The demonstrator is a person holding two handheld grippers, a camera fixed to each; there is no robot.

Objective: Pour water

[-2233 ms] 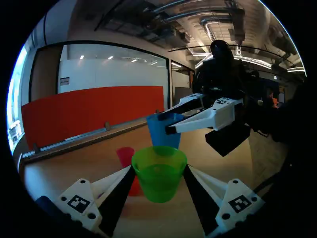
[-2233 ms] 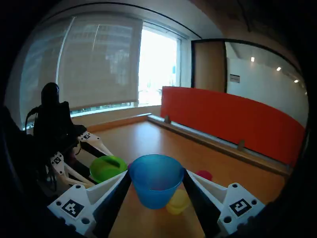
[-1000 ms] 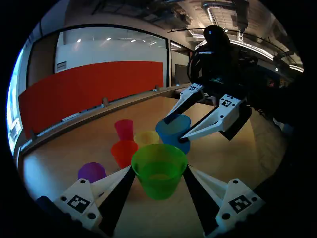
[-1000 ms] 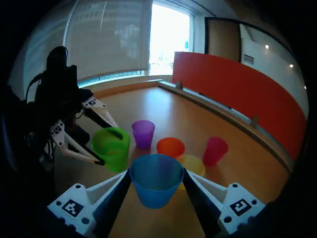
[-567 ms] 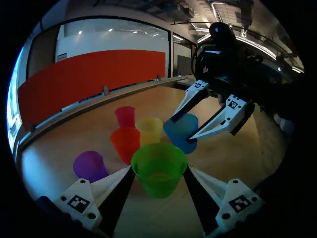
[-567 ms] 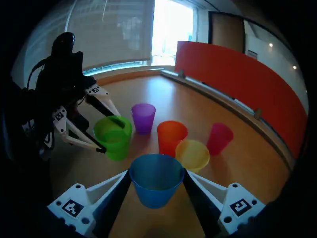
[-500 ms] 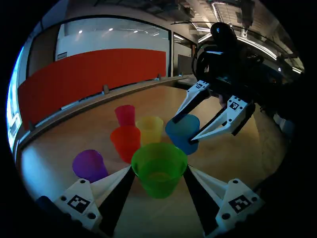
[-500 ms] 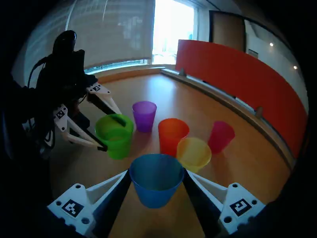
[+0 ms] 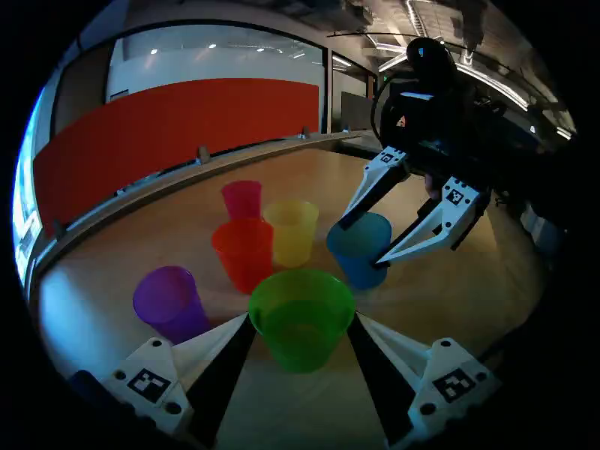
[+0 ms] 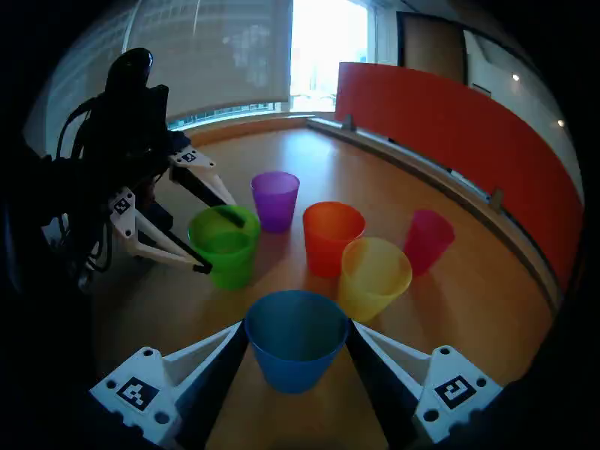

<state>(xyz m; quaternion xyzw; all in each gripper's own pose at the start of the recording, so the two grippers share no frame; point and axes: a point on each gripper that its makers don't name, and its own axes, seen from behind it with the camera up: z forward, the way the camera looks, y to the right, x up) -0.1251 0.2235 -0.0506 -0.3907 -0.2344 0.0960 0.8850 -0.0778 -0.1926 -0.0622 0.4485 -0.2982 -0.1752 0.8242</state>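
No words, numbers or brand names can be read anywhere. The printed marks are black-and-white square code patches [image 9: 148,384] on the white fingers of the left gripper [image 9: 300,321] and right gripper [image 10: 296,330], with no letters in them. A small wall notice [image 9: 118,95] is too small to read.

Translucent green cup [image 9: 301,322], upright, held, translucent blue cup [image 10: 297,341], upright, held

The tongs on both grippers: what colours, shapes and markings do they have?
Both the left tongs and the right tongs are white, tapered plastic fingers with black inner faces. Each finger carries a square black-and-white marker near its base. Behind them sits a bulky black body with looping black cables.
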